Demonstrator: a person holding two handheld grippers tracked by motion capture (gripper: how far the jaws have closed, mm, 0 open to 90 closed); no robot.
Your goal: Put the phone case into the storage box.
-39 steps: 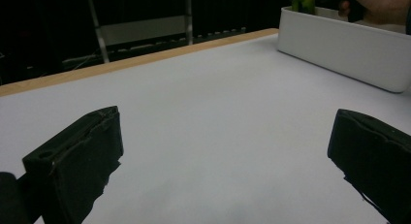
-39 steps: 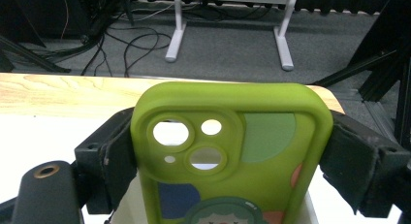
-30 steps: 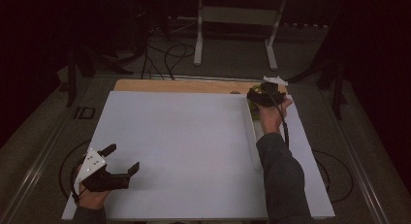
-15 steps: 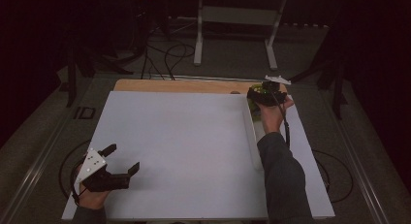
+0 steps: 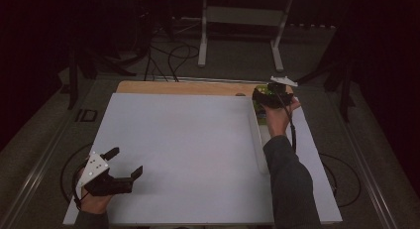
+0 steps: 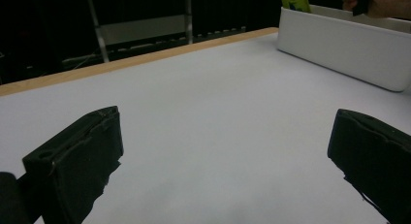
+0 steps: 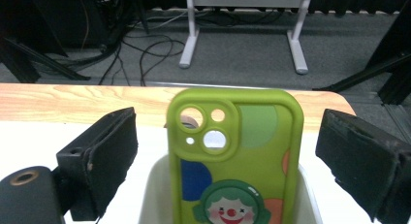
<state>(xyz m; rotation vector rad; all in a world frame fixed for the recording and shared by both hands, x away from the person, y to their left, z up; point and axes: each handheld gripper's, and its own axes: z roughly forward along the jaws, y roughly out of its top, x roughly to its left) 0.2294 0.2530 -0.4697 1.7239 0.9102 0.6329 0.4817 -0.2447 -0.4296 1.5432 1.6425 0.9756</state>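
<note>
In the tray (image 7: 310, 204), phone case (image 7: 235, 156) upright

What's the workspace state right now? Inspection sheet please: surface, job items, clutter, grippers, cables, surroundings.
Surface: white board lying on a wooden tabletop; wood shows along the far edge.
Job's things: green phone case with cartoon print standing upright in a white tray on the board's right side.
Clutter: nothing seen.
Grippers: left gripper open, low over the near-left corner, holding nothing. Right gripper open, jaws either side of the case, apart from it.
Cables: black cable trailing along the right forearm; loose cables on the floor beyond the table.
Surroundings: dark room, white stand legs on grey floor.
</note>
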